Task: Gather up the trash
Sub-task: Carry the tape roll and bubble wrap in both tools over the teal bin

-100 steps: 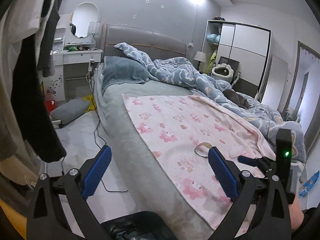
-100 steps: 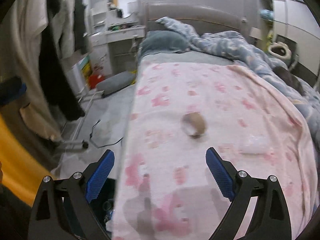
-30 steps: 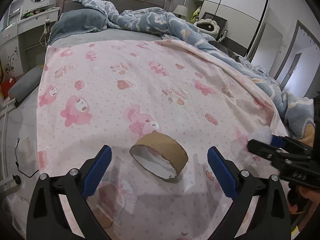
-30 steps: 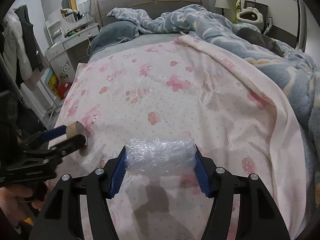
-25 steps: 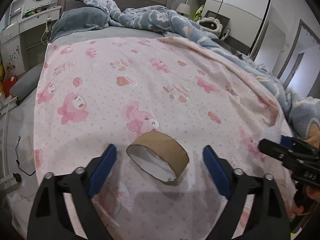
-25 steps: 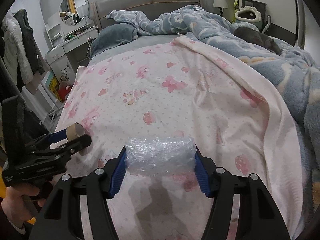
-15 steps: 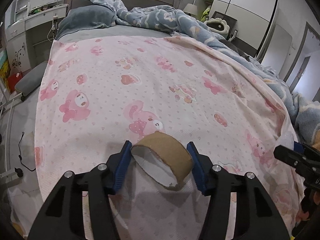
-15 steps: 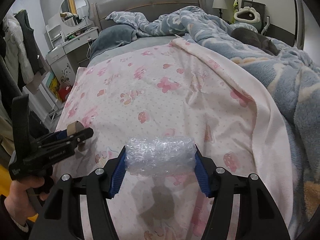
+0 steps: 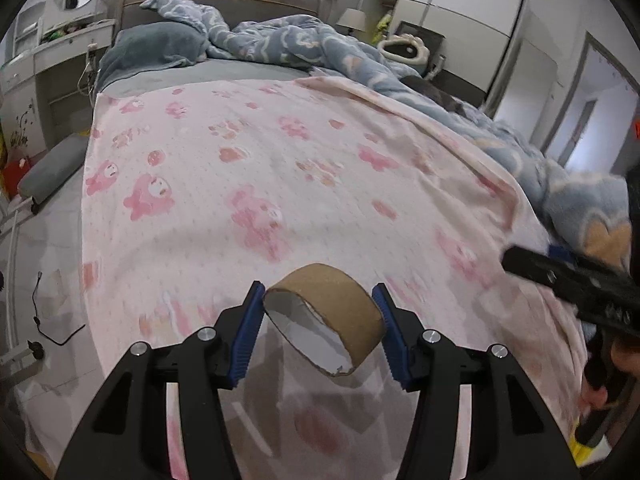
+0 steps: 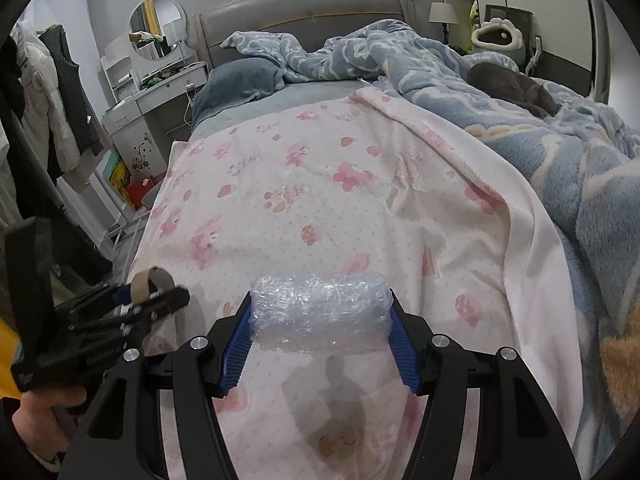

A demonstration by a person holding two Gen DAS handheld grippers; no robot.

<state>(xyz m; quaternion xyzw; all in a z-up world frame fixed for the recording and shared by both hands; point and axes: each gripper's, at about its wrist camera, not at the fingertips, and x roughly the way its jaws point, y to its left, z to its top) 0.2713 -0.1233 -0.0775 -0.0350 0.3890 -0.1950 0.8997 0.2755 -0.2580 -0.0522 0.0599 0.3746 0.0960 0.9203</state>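
- The left tool point(image 9: 322, 322) is closed on a cardboard ring point(image 9: 326, 314), its blue pads pressing the ring's left and right sides.
- The ring is brown outside and white inside, with a torn near edge. It is lifted above the pink blanket point(image 9: 280, 168) near the foot of the bed point(image 9: 200, 68).
- The right tool point(image 10: 320, 330) grips a roll of bubble wrap point(image 10: 320, 310), held crosswise between its blue pads and raised over the near end of the same blanket.
- In the right wrist view, the left tool shows at the near left with the ring poking out between its pads.
- In the left wrist view, the right tool's black finger reaches in from the right edge; the wrap cannot be made out there.
- A rumpled blue quilt point(image 10: 540, 128) covers the far and right part of the bed, beside the pink blanket.
- A grey pillow point(image 10: 240, 80) lies at the far left end, against the headboard point(image 10: 304, 10).
- A white dresser point(image 10: 148, 112) with a round mirror point(image 10: 158, 28) stands left of the bed, and coats point(image 10: 52, 96) hang further left.
- A dark cable point(image 9: 52, 320) lies on the floor left of the bed.
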